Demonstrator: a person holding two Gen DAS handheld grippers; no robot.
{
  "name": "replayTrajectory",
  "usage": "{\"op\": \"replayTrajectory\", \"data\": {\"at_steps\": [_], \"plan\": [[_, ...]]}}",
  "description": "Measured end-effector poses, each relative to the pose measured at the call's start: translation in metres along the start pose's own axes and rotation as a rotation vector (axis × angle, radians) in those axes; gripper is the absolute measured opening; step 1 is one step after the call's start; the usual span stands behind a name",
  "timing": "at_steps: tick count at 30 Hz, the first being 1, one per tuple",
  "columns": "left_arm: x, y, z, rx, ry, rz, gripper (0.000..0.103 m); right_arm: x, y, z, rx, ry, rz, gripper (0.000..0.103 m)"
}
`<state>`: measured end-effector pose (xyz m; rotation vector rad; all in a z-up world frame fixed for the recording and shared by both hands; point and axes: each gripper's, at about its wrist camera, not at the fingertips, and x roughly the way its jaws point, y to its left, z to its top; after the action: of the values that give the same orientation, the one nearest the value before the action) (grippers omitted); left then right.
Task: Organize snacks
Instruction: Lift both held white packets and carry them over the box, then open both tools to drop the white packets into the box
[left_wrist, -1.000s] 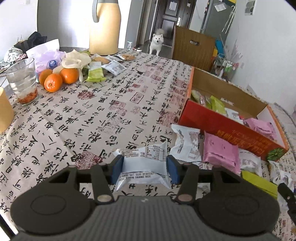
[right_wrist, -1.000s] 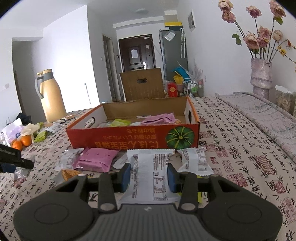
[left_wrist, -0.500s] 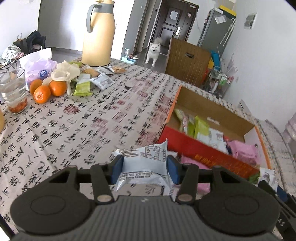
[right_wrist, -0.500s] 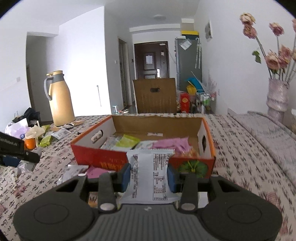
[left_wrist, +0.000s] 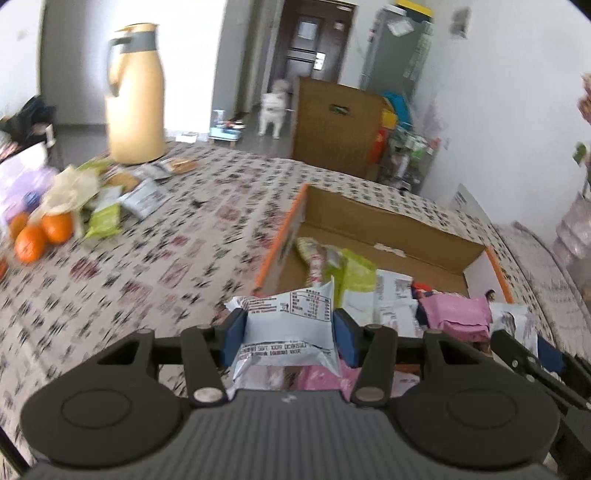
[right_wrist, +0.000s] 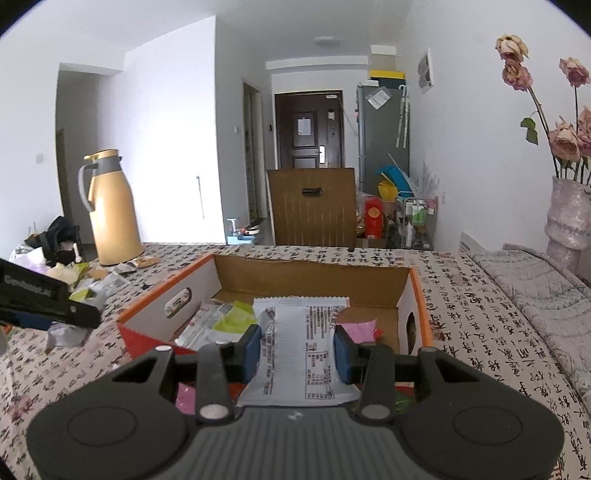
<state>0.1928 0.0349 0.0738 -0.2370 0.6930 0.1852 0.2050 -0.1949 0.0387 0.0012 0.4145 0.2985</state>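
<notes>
My left gripper is shut on a white snack packet and holds it in the air at the near left corner of the open cardboard box. My right gripper is shut on another white snack packet, held above the box's near edge. Green, white and pink snack packets lie inside the box. The right gripper's arm shows at the lower right of the left wrist view. The left gripper shows at the left edge of the right wrist view.
On the patterned tablecloth to the left lie oranges, more snack packets and a tall yellow thermos jug. A vase of dried roses stands at the right. A chair back and a white dog are beyond the table.
Both grippers have risen and moved forward with their packets, from over the loose snacks on the table to over the box's near side. The left gripper swung right toward the box.
</notes>
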Motion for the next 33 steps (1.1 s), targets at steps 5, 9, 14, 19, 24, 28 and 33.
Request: {"op": "replayTrajectory", "data": {"at_steps": [5,9,14,19,24,28,33], "plan": [[0.027,-0.024,0.013,0.131,0.023,-0.034,0.052,0.011,-0.001,0.003,0.028,0.011,-0.045,0.040],[0.049,-0.043,0.023,0.260,0.029,-0.072,0.053,0.023,-0.001,0.003,0.041,0.025,-0.090,0.040],[0.077,-0.064,0.033,0.430,0.049,-0.123,0.053,0.041,-0.001,0.005,0.067,0.052,-0.170,0.040],[0.104,-0.076,0.037,0.559,0.080,-0.224,0.053,0.054,0.003,0.009,0.078,0.065,-0.255,0.040],[0.123,-0.077,0.033,0.614,0.098,-0.319,0.053,0.063,0.009,0.010,0.079,0.081,-0.329,0.040],[0.130,-0.077,0.028,0.633,0.109,-0.372,0.052,0.068,0.014,0.008,0.078,0.101,-0.370,0.043],[0.131,-0.077,0.028,0.644,0.113,-0.402,0.073,0.066,0.020,0.007,0.069,0.106,-0.403,0.063]]}}
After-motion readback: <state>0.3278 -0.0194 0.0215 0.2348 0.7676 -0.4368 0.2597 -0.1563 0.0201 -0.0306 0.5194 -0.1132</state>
